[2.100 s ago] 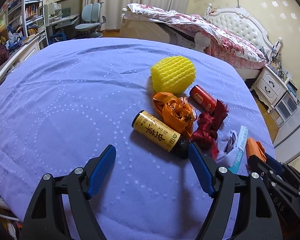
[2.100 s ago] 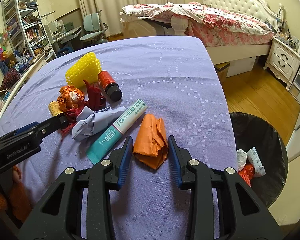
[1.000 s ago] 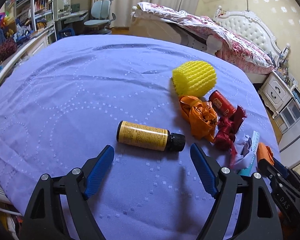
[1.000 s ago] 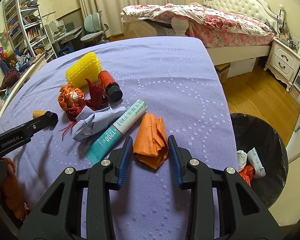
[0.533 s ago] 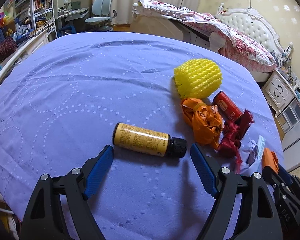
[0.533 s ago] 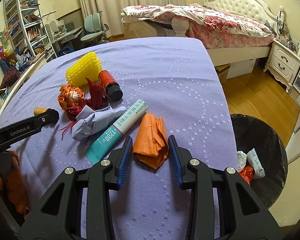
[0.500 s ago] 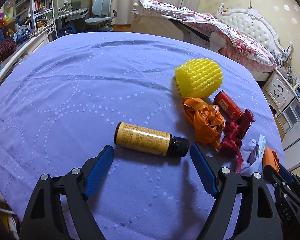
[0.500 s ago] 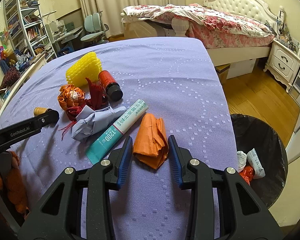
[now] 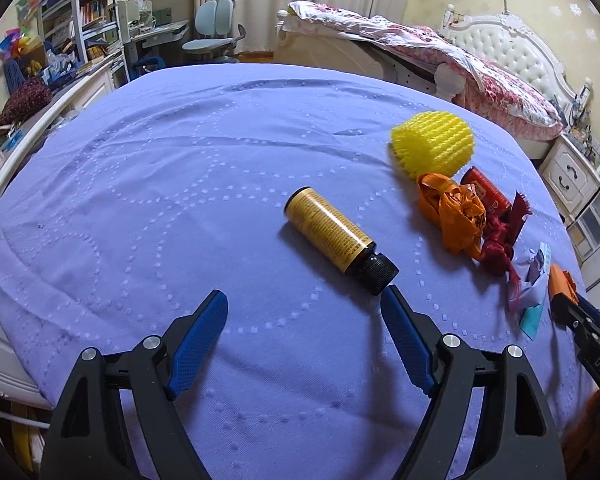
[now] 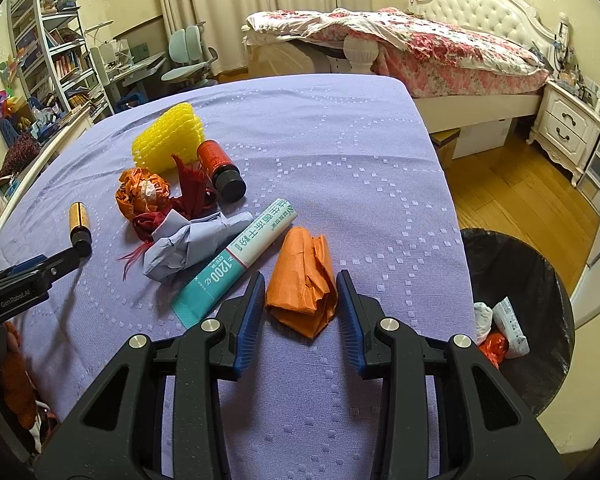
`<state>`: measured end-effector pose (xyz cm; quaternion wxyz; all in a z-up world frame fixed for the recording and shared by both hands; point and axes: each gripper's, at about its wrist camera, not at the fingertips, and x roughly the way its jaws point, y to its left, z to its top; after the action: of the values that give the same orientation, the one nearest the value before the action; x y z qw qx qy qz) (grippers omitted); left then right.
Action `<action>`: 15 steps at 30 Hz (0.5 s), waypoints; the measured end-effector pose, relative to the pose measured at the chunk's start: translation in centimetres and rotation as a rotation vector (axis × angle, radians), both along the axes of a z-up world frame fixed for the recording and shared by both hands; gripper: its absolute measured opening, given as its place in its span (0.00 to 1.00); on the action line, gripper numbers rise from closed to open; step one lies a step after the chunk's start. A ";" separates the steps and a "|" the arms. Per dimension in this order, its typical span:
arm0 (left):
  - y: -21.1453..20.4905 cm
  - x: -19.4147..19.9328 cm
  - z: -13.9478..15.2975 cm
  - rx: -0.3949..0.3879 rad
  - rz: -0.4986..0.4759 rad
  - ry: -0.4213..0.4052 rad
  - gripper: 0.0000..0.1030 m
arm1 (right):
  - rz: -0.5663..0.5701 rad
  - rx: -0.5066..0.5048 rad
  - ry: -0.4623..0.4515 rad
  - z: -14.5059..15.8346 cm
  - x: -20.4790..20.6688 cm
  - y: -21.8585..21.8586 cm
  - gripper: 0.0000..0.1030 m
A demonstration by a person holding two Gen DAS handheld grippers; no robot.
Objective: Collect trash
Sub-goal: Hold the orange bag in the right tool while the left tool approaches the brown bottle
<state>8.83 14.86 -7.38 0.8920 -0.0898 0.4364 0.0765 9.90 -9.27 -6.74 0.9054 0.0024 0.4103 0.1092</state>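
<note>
A yellow bottle (image 9: 328, 236) with a black cap lies slanted on the purple cloth, apart from the trash pile. Its cap is just at the right fingertip of my open left gripper (image 9: 303, 292), and nothing is between those jaws. In the right wrist view the bottle (image 10: 79, 218) lies at the far left. My right gripper (image 10: 300, 275) is shut on a crumpled orange paper (image 10: 304, 256) that rests on the cloth near the table's right edge. A black-lined trash bin (image 10: 512, 264) stands on the floor to the right, with some wrappers inside.
The pile holds a yellow foam net (image 9: 432, 144), an orange plastic bag (image 9: 456, 216), a red bottle (image 9: 486, 194), a red ribbon (image 9: 500, 240), a crumpled lilac paper (image 10: 188, 244) and a teal-and-white packet (image 10: 240, 256). A bed, shelves and desk chairs stand beyond the table.
The yellow bottle has come away from the pile to the left and swung from crosswise to slanted, its cap now at my left gripper's right fingertip. The right gripper and orange paper have not moved.
</note>
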 end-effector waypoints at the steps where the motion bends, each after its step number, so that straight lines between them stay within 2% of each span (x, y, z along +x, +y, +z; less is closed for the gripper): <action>1: 0.2 -0.1 0.1 -0.020 0.004 -0.002 0.76 | 0.000 -0.001 0.000 0.0 0.0 0.0 0.35; 5: -0.4 0.3 0.5 -0.072 -0.010 -0.013 0.76 | 0.001 -0.003 0.000 0.1 0.0 0.1 0.35; 8: -1.4 1.2 0.8 -0.049 -0.023 -0.026 0.76 | 0.001 -0.001 0.000 0.1 0.0 0.1 0.35; 13: -1.2 2.8 0.6 -0.031 0.007 -0.020 0.76 | 0.001 0.000 -0.001 0.1 0.0 0.1 0.35; 15: -1.0 3.0 0.4 -0.031 0.004 -0.014 0.66 | 0.002 0.002 -0.001 0.1 0.1 0.1 0.36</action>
<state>11.84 13.87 -6.96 0.8933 -0.1048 0.4313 0.0710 9.95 -9.13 -6.63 0.9054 0.0028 0.4099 0.1103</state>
